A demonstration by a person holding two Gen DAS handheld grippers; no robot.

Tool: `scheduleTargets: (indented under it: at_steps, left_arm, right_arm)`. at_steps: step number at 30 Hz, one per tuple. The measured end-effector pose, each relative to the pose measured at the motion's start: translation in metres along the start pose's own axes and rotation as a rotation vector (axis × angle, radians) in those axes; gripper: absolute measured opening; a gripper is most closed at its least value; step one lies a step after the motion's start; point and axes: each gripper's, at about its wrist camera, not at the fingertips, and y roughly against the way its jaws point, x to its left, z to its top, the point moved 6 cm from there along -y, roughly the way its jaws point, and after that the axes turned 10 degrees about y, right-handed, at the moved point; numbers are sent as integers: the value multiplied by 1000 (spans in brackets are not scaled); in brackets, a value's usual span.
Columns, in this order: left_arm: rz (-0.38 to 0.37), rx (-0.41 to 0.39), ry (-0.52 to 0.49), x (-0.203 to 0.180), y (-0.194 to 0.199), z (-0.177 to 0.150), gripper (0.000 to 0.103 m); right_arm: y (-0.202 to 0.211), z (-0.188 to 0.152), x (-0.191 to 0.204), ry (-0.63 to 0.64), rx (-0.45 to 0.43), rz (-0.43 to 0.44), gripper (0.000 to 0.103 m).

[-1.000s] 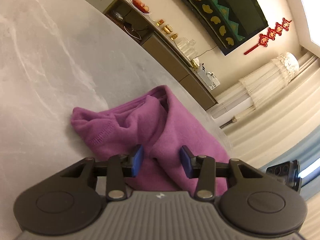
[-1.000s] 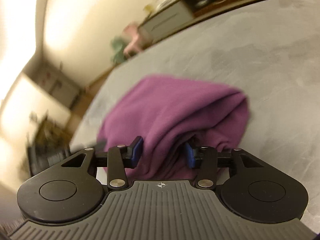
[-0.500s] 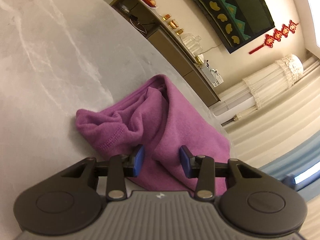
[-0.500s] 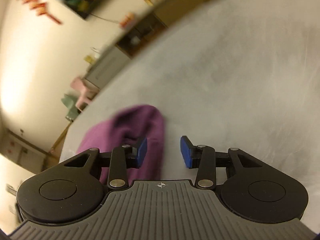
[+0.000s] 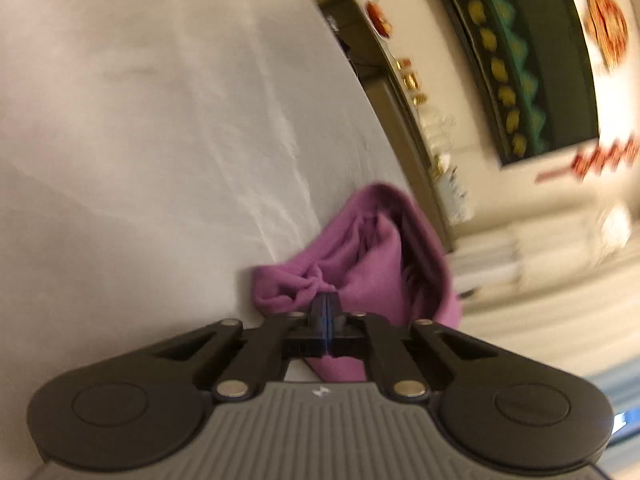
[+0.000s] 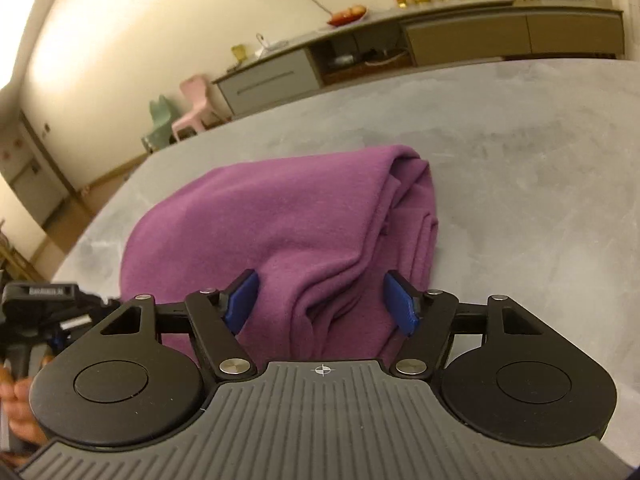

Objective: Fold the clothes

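A purple garment (image 5: 380,264) lies loosely folded on the grey marble table (image 5: 140,140). My left gripper (image 5: 325,304) is shut at the garment's near left corner, and the cloth's wrinkles gather into its blue pads. In the right wrist view the same garment (image 6: 280,216) spreads ahead with stacked folds along its right side. My right gripper (image 6: 320,304) hangs over the garment's near edge with its jaws opening. Cloth lies between its fingers, and the pads do not press on it. The left gripper's body (image 6: 40,304) shows at the far left.
The table (image 6: 520,168) stretches out to the right of the garment and beyond it. A long sideboard (image 6: 460,36) with glasses and a fruit plate runs along the far wall. A pink chair (image 6: 196,100) and a green chair (image 6: 160,120) stand behind the table. A hand (image 6: 16,412) holds the left gripper.
My left jaws have closed on the garment's corner and that view has rolled. My right gripper swung away, then back over the garment, and its jaws are wider.
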Motion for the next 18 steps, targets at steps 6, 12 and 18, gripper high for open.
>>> scheduleTargets:
  at_steps: [6,12,18]
  left_arm:
    - [-41,-55,-253,-61,7,-16,51]
    - [36,36,-445,-96,-52,-26,62]
    - [-10,26,-298,-69,-49,-10,54]
  right_arm:
    - [49,45,21,158,-148,-61,54]
    - [-14,61,6,197,-7,-125,53]
    - [-17,54,-14,71,50,-115,59]
